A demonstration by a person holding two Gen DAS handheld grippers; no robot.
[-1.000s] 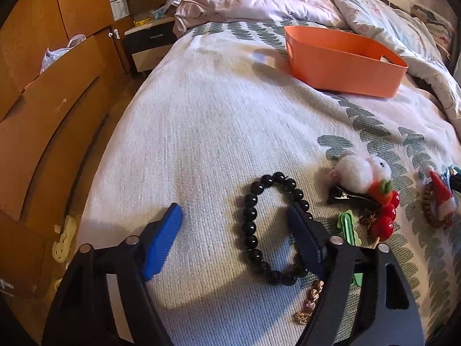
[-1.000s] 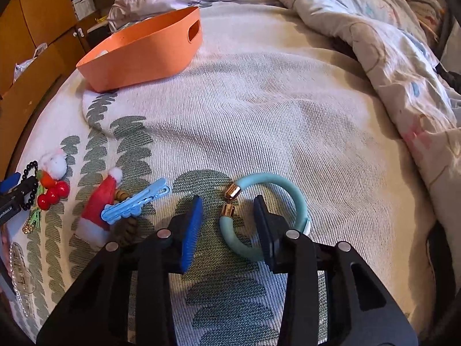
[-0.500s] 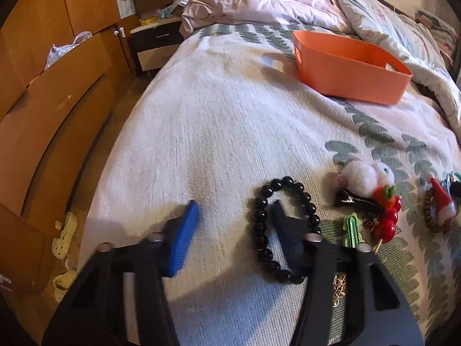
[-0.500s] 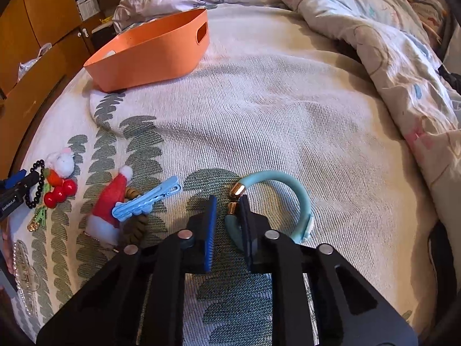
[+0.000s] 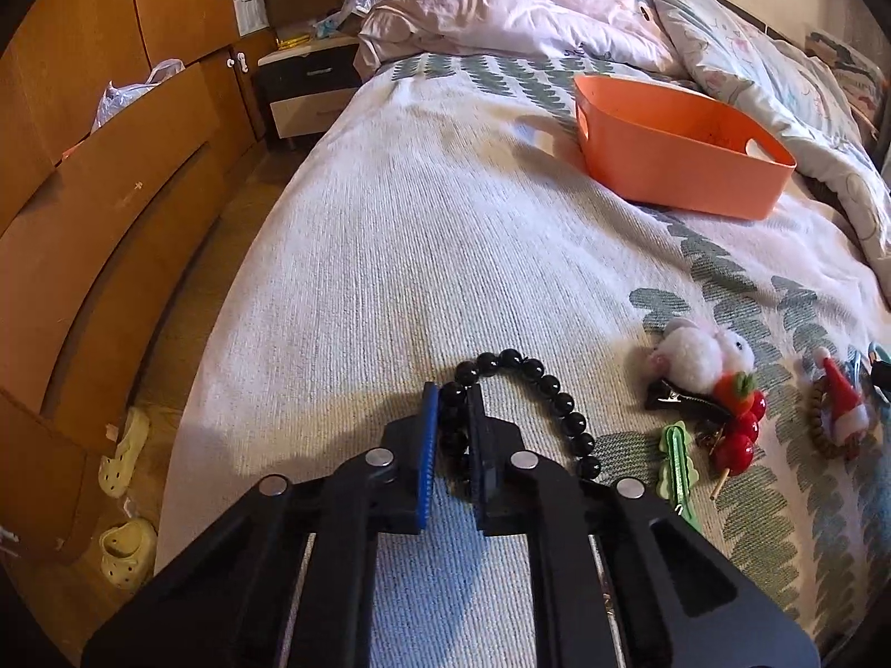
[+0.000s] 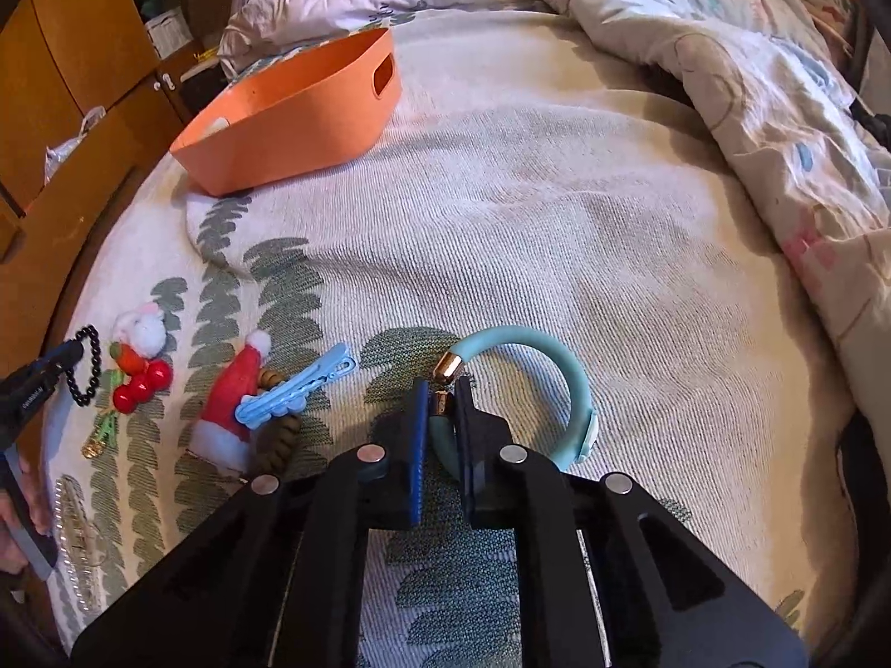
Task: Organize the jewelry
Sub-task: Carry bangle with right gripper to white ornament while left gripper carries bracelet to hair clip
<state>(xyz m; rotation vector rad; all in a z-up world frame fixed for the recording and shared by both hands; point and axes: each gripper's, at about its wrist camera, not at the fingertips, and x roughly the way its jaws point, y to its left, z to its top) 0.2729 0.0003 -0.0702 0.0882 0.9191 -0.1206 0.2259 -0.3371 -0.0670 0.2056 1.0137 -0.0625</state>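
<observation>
My left gripper [image 5: 452, 396] is shut on the left side of a black bead bracelet [image 5: 557, 396] that lies on the bedspread. My right gripper [image 6: 442, 392] is shut on one end of a teal open bangle [image 6: 573, 384] with gold caps. An orange basket [image 5: 676, 158] stands farther up the bed; it also shows in the right wrist view [image 6: 300, 111]. The black bracelet [image 6: 89, 367] and the left gripper show at the left edge of the right wrist view.
Between the grippers lie a white plush clip [image 5: 701, 359] with red cherries [image 5: 740, 437], a green clip [image 5: 676, 465], a Santa hat clip [image 6: 236, 401], a light blue clip [image 6: 295, 387] and a rhinestone strip [image 6: 72, 529]. A crumpled duvet [image 6: 752, 83] covers the bed's right side. Wooden wardrobes [image 5: 83, 167] stand left.
Both grippers have closed: the left on the black bead bracelet, the right on the teal bangle's end. Both were open a second ago.
</observation>
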